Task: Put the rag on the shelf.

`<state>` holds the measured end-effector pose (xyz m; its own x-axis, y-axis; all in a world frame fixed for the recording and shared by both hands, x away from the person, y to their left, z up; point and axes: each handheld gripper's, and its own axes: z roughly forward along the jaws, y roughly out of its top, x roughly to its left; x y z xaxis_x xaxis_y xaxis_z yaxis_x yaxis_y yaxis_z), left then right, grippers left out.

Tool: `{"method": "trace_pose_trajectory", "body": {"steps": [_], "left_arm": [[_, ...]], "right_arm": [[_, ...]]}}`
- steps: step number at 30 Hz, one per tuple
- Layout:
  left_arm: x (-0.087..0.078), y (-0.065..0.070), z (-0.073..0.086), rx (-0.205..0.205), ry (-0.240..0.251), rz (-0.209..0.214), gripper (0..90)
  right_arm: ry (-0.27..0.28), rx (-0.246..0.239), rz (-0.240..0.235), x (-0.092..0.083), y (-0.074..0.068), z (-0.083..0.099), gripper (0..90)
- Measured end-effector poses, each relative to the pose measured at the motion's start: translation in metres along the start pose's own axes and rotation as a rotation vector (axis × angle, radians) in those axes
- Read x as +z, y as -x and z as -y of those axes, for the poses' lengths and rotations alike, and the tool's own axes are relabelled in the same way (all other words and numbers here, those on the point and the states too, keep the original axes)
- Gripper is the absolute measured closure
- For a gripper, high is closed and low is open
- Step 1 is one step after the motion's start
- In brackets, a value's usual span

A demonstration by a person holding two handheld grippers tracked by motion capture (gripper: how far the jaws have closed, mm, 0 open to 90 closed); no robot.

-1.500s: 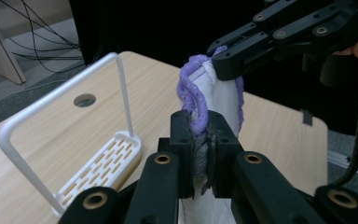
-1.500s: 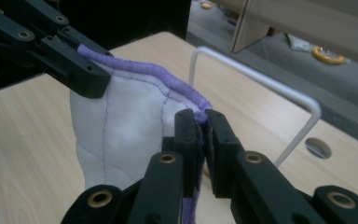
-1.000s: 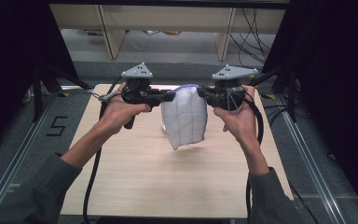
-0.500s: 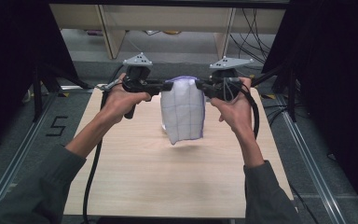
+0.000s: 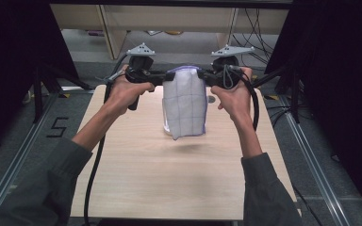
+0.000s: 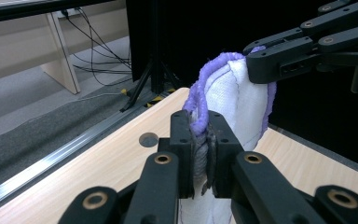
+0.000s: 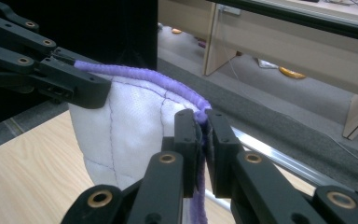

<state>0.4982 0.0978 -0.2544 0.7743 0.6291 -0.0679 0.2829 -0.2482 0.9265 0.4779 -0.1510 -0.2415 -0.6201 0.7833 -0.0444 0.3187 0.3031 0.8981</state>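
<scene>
Now I hold the white cloth (image 5: 185,106) above the table (image 5: 136,174), left gripper (image 5: 166,77) and right gripper (image 5: 202,76) each clamped on a top corner.

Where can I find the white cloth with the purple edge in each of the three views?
High view: the white cloth hangs at upper centre between both grippers.
Left gripper view: the cloth stands at centre, right of the table's round hole.
Right gripper view: it hangs left of centre.
Shared landmark: its purple edge.
</scene>
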Motion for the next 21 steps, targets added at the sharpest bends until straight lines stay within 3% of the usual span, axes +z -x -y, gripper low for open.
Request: {"method": "trace_pose_trajectory", "body": {"steps": [9,14,15,20,21], "left_arm": [[0.01,-0.011,-0.009,-0.007,0.01,-0.037,82.4],[0.015,-0.019,-0.015,-0.033,0.026,-0.046,82.4],[0.017,-0.02,-0.016,-0.036,0.029,-0.047,82.4],[0.025,-0.027,-0.023,-0.057,0.038,-0.064,82.3],[0.026,-0.028,-0.024,-0.063,0.04,-0.066,82.3]], "right_arm": [[0.002,0.026,0.017,0.012,0.009,-0.007,84.5],[0.014,0.039,0.023,0.017,0.014,-0.014,84.5],[0.016,0.021,0.033,0.019,0.017,-0.016,84.4],[0.035,0.044,0.042,0.028,0.026,-0.021,84.4],[0.026,0.066,0.046,0.028,0.027,-0.022,84.4]]}}
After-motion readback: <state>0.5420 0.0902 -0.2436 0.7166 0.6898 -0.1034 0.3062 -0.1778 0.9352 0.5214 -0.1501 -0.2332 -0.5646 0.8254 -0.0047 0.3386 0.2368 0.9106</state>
